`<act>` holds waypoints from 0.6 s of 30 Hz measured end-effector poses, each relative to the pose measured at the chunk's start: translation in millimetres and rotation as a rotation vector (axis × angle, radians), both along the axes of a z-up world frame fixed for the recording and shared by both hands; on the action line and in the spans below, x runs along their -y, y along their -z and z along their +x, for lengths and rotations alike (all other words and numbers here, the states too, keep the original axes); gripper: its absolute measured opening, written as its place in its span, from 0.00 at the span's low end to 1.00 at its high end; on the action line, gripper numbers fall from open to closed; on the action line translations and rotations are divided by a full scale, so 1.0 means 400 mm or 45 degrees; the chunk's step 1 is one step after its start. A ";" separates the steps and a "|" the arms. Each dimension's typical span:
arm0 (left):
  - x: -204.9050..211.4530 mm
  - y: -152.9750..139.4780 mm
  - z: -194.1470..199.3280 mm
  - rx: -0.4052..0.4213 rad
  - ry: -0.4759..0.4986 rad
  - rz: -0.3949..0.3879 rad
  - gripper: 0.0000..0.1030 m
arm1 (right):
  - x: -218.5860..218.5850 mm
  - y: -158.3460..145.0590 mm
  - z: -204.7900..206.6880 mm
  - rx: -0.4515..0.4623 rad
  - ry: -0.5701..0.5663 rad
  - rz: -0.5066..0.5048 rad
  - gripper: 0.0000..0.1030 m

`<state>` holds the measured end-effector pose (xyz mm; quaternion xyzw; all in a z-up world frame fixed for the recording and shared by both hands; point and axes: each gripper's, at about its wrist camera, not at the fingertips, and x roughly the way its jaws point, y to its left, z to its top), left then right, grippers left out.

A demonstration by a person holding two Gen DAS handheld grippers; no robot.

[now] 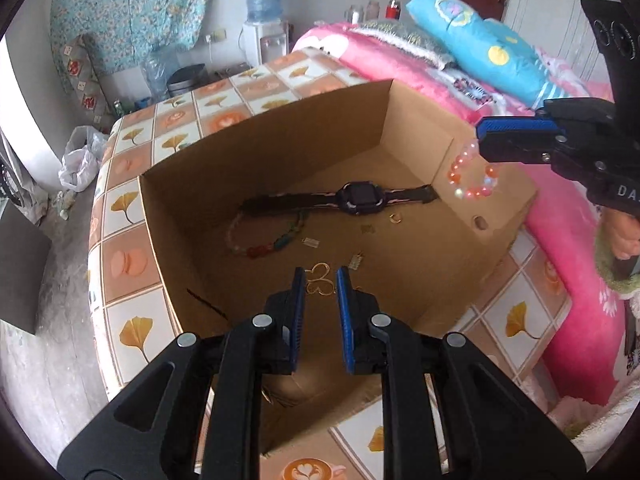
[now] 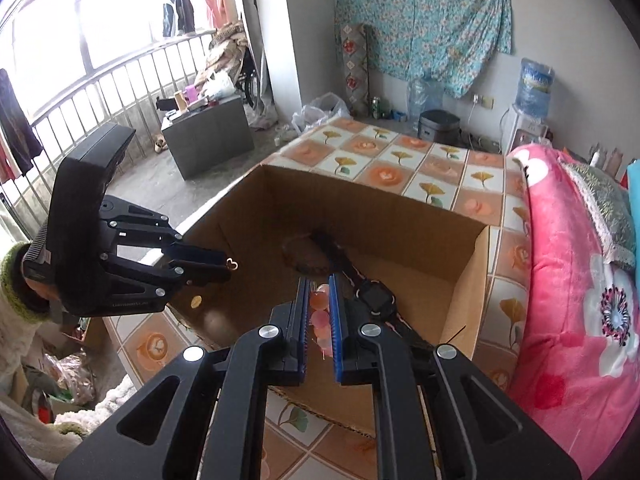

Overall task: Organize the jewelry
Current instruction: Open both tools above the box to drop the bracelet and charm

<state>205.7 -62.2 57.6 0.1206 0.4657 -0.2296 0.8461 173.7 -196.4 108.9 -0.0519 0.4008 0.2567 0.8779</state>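
- Cardboard made up the big open box that stood on a tabletop covered in a tiled ginkgo-leaf cloth, with a pink blanket bunched along one side.
- Inside on the box floor lay a dark wristwatch with its strap stretched flat, and just beside it a string of green and red beads.
- Held above the box, the right gripper pinched a bracelet of pink and orange beads between its blue pads; in the left wrist view the loop hung below the fingertips, over the box's far corner.
- On the other side, the left gripper was nearly closed on a thin gold heart-shaped piece that stuck out from its tips, above the box's near wall.
- Smallest of all, a gold ring and a few little clasps lay scattered on the box floor near the watch.
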 end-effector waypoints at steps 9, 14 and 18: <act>-0.024 -0.006 0.028 -0.008 -0.060 0.015 0.36 | 0.013 0.102 0.084 -0.264 -0.011 0.013 0.09; -0.078 -0.063 0.002 0.076 -0.142 -0.069 0.51 | 0.010 0.115 0.093 -0.355 -0.024 0.040 0.10; -0.126 -0.101 -0.025 0.115 -0.202 -0.142 0.61 | 0.010 0.145 0.091 -0.445 -0.014 -0.033 0.12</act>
